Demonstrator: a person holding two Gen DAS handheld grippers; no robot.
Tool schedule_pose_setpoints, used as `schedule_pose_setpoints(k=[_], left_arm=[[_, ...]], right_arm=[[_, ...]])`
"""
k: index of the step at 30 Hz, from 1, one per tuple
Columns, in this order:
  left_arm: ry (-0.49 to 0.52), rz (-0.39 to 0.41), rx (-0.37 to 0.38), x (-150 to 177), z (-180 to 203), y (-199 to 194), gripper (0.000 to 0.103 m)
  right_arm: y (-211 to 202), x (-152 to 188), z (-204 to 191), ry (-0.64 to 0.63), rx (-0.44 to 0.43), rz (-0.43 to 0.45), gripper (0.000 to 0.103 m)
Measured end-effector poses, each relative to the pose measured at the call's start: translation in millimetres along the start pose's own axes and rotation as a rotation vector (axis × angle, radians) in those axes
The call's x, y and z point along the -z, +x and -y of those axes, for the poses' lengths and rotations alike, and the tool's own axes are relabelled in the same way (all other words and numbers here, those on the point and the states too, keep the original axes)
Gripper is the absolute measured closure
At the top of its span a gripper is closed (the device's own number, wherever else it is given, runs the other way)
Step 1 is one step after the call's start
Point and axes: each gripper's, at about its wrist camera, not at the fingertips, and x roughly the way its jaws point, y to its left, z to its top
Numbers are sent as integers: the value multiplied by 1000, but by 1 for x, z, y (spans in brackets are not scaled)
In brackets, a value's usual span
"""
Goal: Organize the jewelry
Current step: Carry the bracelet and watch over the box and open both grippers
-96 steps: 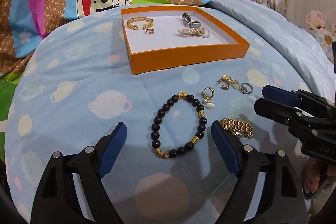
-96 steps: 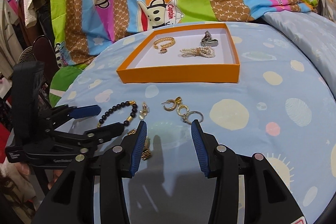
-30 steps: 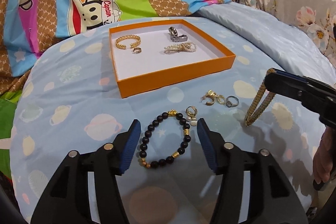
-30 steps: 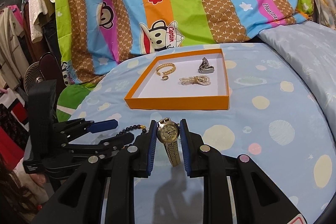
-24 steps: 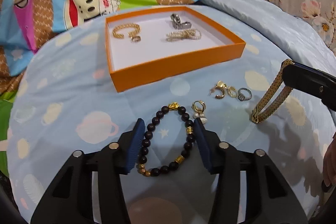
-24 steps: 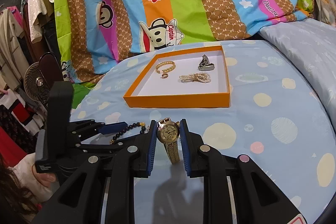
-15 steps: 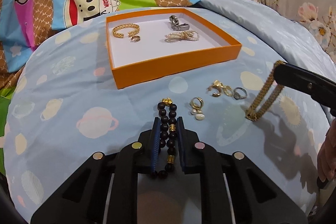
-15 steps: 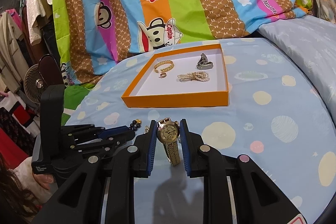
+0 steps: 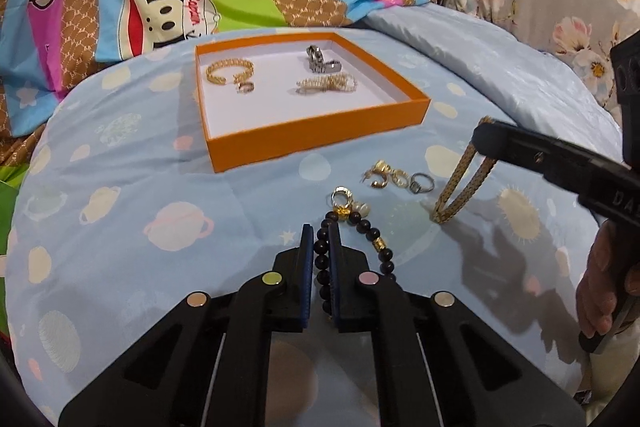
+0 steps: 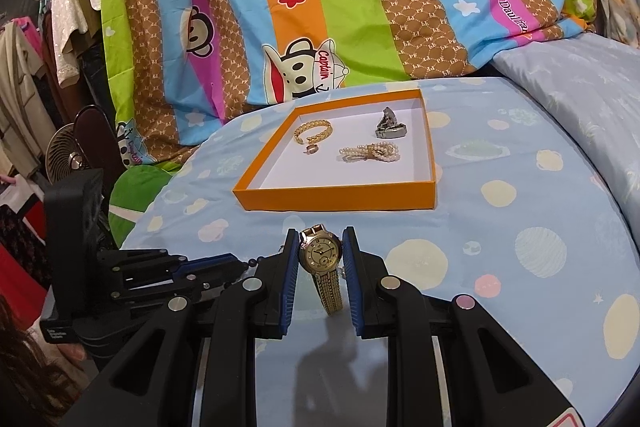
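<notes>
Here, two pieces in hand at once. The left gripper [image 9: 320, 247] has its fingers closing on the black bead bracelet [image 9: 352, 227], one strand of beads pinched between the blue pads, the rest of the loop draped to the right onto the blue bedspread [image 9: 120, 227]. The right gripper [image 10: 320, 259] is clamped on the gold wristwatch [image 10: 320, 255], pads on either side of the case, dial facing the camera.

Handling, as I judge it: the bracelet is light and limp, strung beads that roll and slide under the pads; the grip on a single strand looks adequate, but the free loop will swing and could snag the gold hoop earring [image 9: 342, 197] lying touching its far end. The watch is heavier, with a hard case and a flexible mesh band; holding by the case sides is the sound place, since the band would fold.

Orientation: the pinched bead strand runs along the left fingers, pointing away toward the orange tray [image 9: 320, 135]. The watch's long axis is near upright, case at top, doubled band hanging down with its fold at or just above the bedspread; contact cannot be told.

The tray sits beyond both, already holding a gold chain bracelet [image 9: 230, 71], a pearl piece [image 9: 326, 83] and a silver piece [image 9: 322, 61]. More earrings and a ring [image 9: 422, 183] lie loose on the bedspread
</notes>
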Motion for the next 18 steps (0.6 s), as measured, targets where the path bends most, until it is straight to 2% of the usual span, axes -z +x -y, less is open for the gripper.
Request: schedule_pose_setpoints(k=[9,14,18], left_arm=[[38,120,21,-37,9,-46,97],[69,211,-4,-75,8,-63,97],[78,261,-42,-106,1,-54,97]], right_arm=[[-5,-23,-4,-38,12,39,83],[-5,-50,-6,-80,23,73,83],[2,-75,2,-85,44,94,83]])
